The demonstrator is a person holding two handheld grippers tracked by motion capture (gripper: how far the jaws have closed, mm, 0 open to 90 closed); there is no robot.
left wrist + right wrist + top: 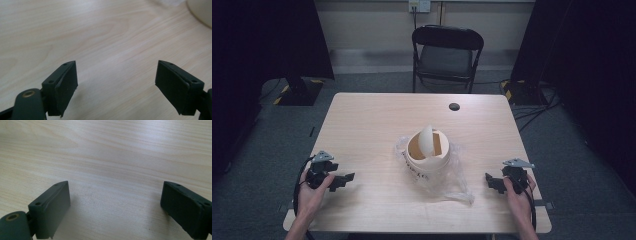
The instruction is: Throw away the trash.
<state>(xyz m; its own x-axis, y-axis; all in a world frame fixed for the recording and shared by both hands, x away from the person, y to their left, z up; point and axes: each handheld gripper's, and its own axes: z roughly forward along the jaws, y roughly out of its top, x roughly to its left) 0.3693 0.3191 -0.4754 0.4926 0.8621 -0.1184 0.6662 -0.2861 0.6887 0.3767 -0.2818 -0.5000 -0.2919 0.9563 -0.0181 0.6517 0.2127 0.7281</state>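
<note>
A small cream bin [428,160] with a tilted swing lid [427,138] stands at the middle of the wooden table [362,130], wrapped at its base in a clear plastic bag [456,175]. My left gripper [346,180] rests low near the table's front left, jaws wide apart with bare wood between them [116,80]. The bin's cream wall [200,11] shows at the top right of the left gripper view. At the front right my right gripper [490,181] is open too, nothing between its jaws [115,205]. Both point inward toward the bin, each well apart from it.
A black folding chair [447,55] stands behind the table's far edge. A dark round cable hole [454,106] sits near the far right of the tabletop. Dark curtains and stand bases flank the table.
</note>
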